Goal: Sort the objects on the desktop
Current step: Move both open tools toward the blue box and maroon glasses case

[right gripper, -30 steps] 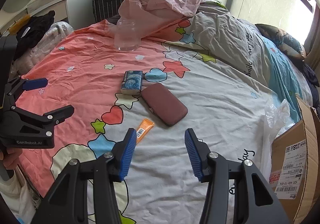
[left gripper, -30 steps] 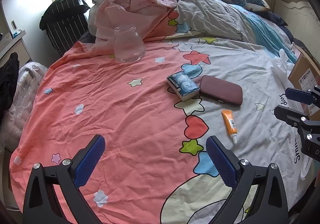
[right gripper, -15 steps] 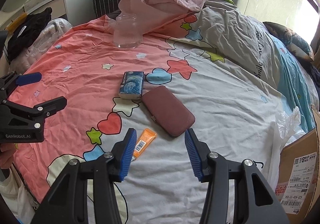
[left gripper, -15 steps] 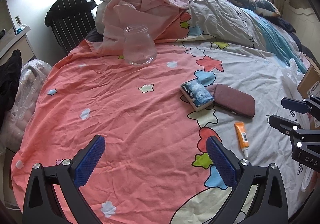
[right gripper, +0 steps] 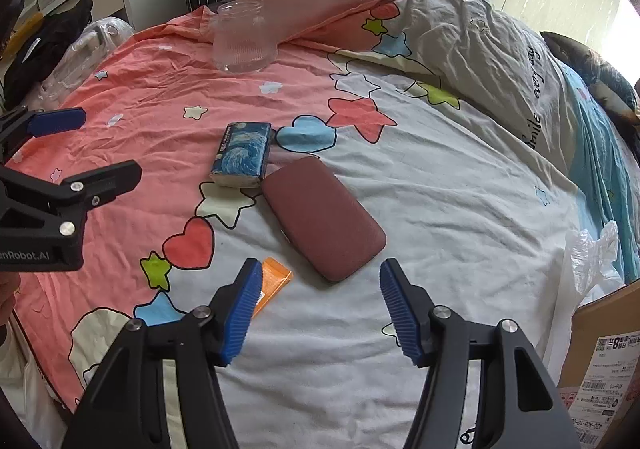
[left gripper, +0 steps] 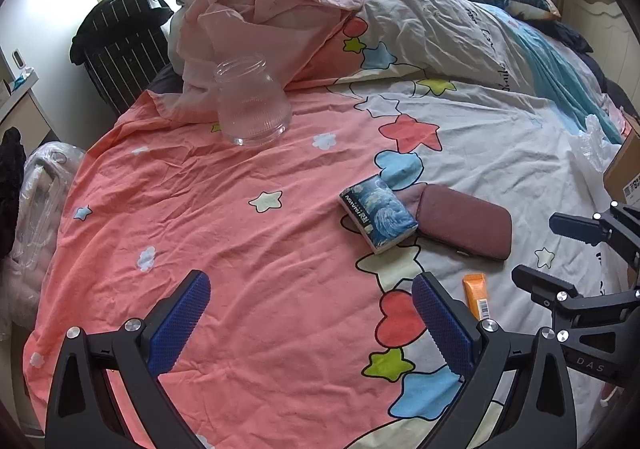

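Note:
On the bed sheet lie a blue tissue pack (left gripper: 378, 219) (right gripper: 242, 153), a maroon case (left gripper: 464, 227) (right gripper: 324, 217) beside it, and an orange tube (left gripper: 476, 295) (right gripper: 272, 285). A clear glass jar (left gripper: 252, 105) (right gripper: 242, 37) stands upright farther back. My left gripper (left gripper: 310, 321) is open and empty above the pink sheet, left of the tube. My right gripper (right gripper: 320, 307) is open and empty just in front of the maroon case, its left finger over the tube. Each gripper shows in the other's view, the left (right gripper: 68, 153) and the right (left gripper: 560, 253).
A crumpled quilt (left gripper: 280, 9) is piled behind the jar. A cardboard box (right gripper: 600, 353) and a plastic bag (right gripper: 592, 253) sit at the bed's right edge. A black suitcase (left gripper: 120, 49) and a bagged bundle (left gripper: 36, 201) stand off the left side.
Both grippers have moved forward over the bed; the objects appear closer. The right gripper now sits close to the maroon case and over the tube. Both stay open.

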